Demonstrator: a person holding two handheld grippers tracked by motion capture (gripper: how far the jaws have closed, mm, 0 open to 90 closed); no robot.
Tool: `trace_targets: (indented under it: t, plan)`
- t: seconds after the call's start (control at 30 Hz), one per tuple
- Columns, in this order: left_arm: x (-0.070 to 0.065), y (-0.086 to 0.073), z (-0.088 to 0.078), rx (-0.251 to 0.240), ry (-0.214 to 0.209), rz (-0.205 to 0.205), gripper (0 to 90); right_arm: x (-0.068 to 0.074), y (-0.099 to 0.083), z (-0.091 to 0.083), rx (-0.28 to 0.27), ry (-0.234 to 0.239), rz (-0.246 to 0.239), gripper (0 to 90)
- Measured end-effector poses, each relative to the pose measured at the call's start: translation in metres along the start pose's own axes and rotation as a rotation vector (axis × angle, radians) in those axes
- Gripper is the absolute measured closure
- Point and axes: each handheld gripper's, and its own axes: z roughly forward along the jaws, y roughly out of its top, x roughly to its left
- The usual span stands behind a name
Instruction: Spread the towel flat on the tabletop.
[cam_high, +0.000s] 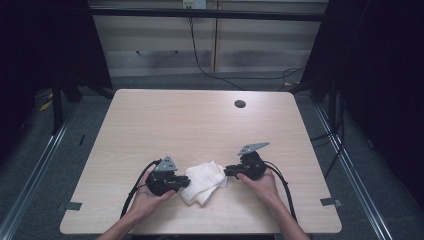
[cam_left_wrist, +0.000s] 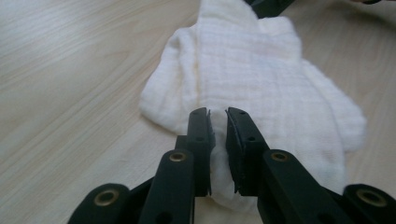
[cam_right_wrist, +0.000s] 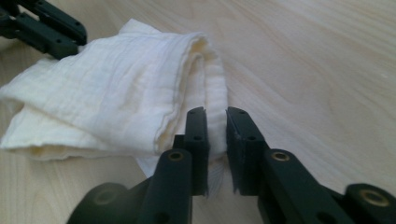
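My left tool (cam_high: 184, 183) has its two black jaws pinched on the left end of the white cloth (cam_high: 205, 181), a fold of the fabric caught between the pads; my right tool (cam_high: 227, 171) is likewise clamped on the cloth's right edge, gripping its stacked layers. Each tool carries one grey three-cornered plate and trails one black cable, and I read no writing or brand on either. There is one cloth, a soft, loosely woven piece with a faint grid texture, folded into several layers and rumpled at its edges. It lies flat on the counter (cam_high: 200, 120) near its front edge, between my two hands, a little left of centre. The counter is a single pale wood-grain top with rounded corners and one round dark hole (cam_high: 240, 104) far back on the right. Beyond it, a black cable hangs against the pale wall panels, and the floor around is grey.
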Motion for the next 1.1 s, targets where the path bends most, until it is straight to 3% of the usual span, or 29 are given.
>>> trace_targets:
  t: [0.07,0.23,0.57,0.7,0.73,0.87,0.93,1.1]
  plan:
    - [0.003,-0.001,0.000,0.002,0.013,0.002,80.9,0.002,0.000,0.002,0.007,0.003,-0.010,86.8]
    - [0.006,-0.002,-0.001,0.002,0.022,-0.010,82.5,0.004,0.002,-0.002,-0.026,0.008,-0.013,88.7]
    - [0.010,-0.001,-0.004,-0.014,0.021,-0.025,87.0,0.008,0.012,-0.028,-0.148,0.002,-0.018,89.2]
    - [0.015,0.001,-0.013,-0.052,0.045,-0.046,74.8,0.011,0.019,-0.037,-0.173,0.000,-0.031,89.3]
    - [0.020,0.001,-0.022,-0.087,0.053,-0.064,72.2,0.013,0.024,-0.046,-0.200,-0.003,-0.035,89.3]
    - [0.027,0.000,-0.033,-0.119,0.096,-0.080,69.3,0.016,0.035,-0.059,-0.239,-0.013,-0.050,89.3]
    - [0.034,0.000,-0.042,-0.149,0.119,-0.098,66.7,0.019,0.048,-0.072,-0.284,-0.013,-0.065,89.3]
    - [0.039,-0.001,-0.048,-0.168,0.135,-0.113,63.7,0.025,0.069,-0.087,-0.303,-0.036,-0.105,89.4]
